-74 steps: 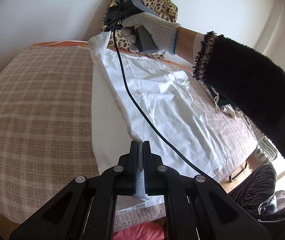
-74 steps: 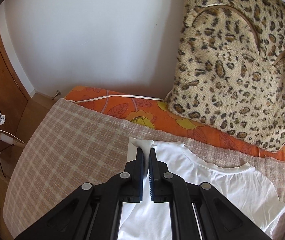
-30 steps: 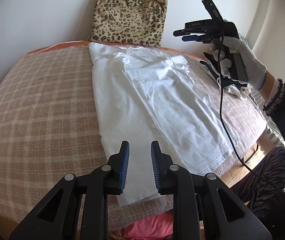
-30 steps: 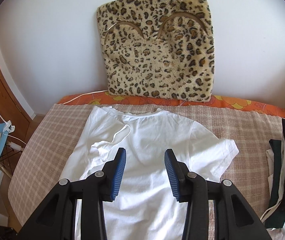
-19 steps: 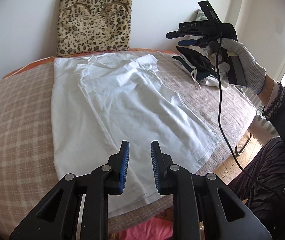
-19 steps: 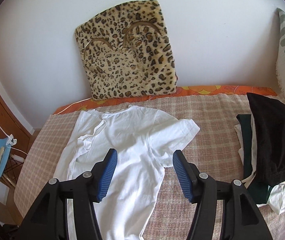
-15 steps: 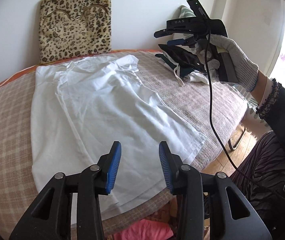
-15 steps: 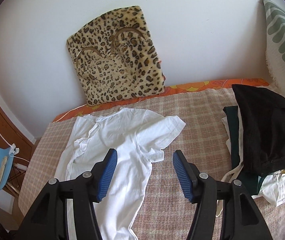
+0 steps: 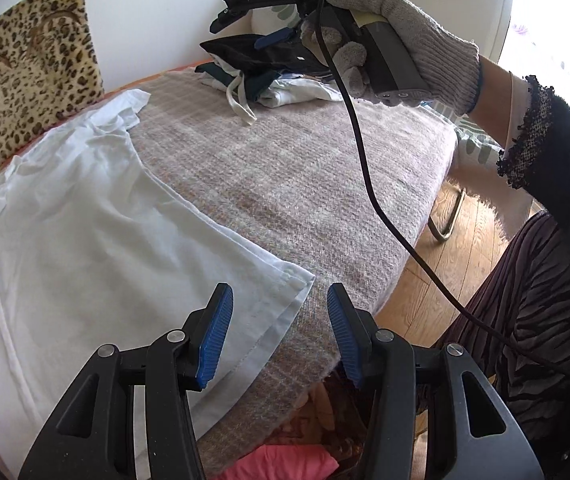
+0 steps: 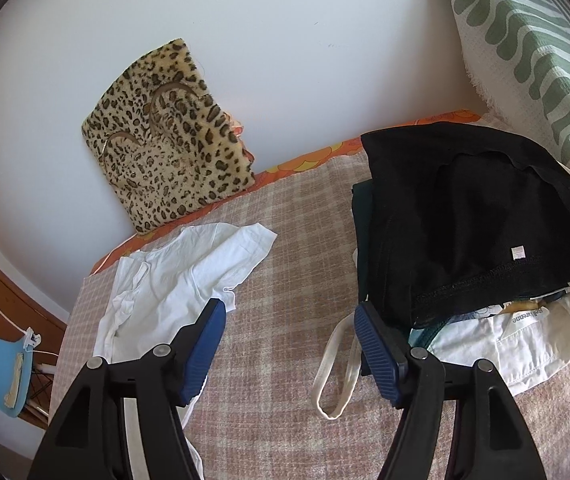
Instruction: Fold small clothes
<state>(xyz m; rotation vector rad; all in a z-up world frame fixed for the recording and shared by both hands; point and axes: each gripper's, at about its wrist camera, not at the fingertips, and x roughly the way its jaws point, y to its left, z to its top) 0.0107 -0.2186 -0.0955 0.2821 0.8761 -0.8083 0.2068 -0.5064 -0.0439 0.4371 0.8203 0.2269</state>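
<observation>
With the left gripper and right gripper both empty, jaws parted and lately widening, the white shirt lies half-folded at frame left; advisable next: pinch its lower-centre hem corner and its upper-left sleeve cleanly, one layer.

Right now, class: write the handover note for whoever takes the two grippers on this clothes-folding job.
Left gripper: open, empty, its jaws just opened, over the near hem corner of the white T-shirt.
Right gripper: open, empty, jaws just widening, between the shirt and the clothes pile.
Done: one side of the shirt folded inward.
Left: the other side, the final folds, then the pile.
</observation>
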